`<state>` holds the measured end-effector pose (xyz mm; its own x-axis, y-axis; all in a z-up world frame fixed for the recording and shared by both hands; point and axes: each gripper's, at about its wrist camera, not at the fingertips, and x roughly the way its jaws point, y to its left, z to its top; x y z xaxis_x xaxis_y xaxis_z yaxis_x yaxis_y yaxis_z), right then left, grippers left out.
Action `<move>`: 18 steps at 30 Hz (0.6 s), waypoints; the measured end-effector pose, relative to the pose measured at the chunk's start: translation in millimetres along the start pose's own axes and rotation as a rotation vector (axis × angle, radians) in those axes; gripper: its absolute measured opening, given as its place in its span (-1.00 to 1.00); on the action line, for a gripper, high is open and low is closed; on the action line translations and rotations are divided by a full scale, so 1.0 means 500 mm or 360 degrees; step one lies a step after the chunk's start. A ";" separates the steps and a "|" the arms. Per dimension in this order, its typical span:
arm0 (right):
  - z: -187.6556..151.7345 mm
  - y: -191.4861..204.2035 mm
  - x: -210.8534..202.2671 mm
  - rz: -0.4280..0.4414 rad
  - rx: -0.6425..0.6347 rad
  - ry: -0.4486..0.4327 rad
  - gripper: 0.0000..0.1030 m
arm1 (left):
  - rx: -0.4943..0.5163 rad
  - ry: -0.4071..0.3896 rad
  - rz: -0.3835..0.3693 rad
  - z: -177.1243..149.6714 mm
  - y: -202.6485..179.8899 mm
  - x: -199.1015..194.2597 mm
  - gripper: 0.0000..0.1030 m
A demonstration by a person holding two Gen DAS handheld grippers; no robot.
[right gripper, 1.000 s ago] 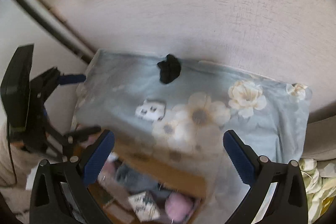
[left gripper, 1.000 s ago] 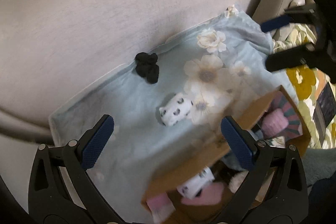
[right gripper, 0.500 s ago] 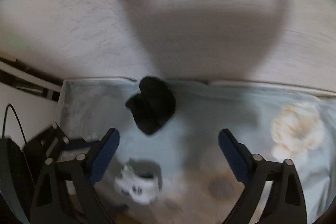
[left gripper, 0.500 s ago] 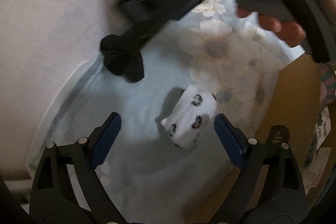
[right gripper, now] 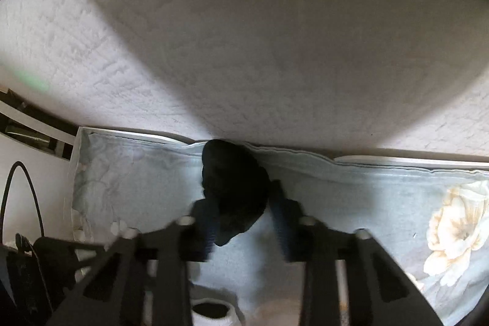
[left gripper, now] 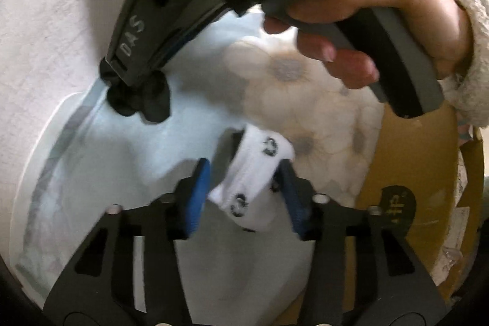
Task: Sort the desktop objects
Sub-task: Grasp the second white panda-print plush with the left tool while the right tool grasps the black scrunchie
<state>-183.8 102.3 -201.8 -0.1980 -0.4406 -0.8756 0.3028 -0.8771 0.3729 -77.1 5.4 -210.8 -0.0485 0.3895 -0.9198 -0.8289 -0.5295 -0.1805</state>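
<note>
On the pale blue flowered cloth (left gripper: 122, 161) the left gripper (left gripper: 243, 188) is bracketing a rolled white sock with dark spots (left gripper: 253, 173): its blue-padded fingers (left gripper: 198, 188) are standing narrowly apart, one on each side of the roll, with the right-hand pad touching the sock and the other pad lying just beside it, so whether the grip is fully made cannot be told through the blur. The sock is lying tilted on the cloth, near the edge of a brown cardboard box (left gripper: 406, 203) that is sitting at the right of the left wrist view. Further back, against the textured white wall (right gripper: 244, 35), a black bundle of fabric (right gripper: 233, 191) is resting at the rear edge of the cloth (right gripper: 366, 203), and the right gripper (right gripper: 241, 222) is reaching over it with its fingers drawn in close at both sides of the bundle; the frame is too smeared to show if they are pressing it. In the left wrist view the person's right hand (left gripper: 382, 20), in a fleecy cream sleeve, is gripping the grey handle of that tool above the black bundle of fabric (left gripper: 140, 100).
</note>
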 end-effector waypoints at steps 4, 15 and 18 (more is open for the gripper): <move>0.002 0.004 -0.005 -0.0013 -0.0014 -0.0018 -0.75 | 0.0014 -0.0017 -0.0005 -0.004 -0.012 -0.011 -0.51; -0.005 0.024 -0.111 -0.0039 -0.0077 -0.0085 -0.77 | -0.0100 -0.0071 0.0114 -0.016 -0.009 -0.115 -0.55; -0.011 0.033 -0.169 -0.0046 -0.0108 -0.0119 -0.77 | -0.0145 -0.0087 0.0184 -0.020 -0.017 -0.167 -0.55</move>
<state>-156.9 126.4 -123.3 -0.2757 -0.4304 -0.8595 0.3576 -0.8759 0.3239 -60.5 -30.1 -135.6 -0.1731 0.3610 -0.9164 -0.7622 -0.6383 -0.1074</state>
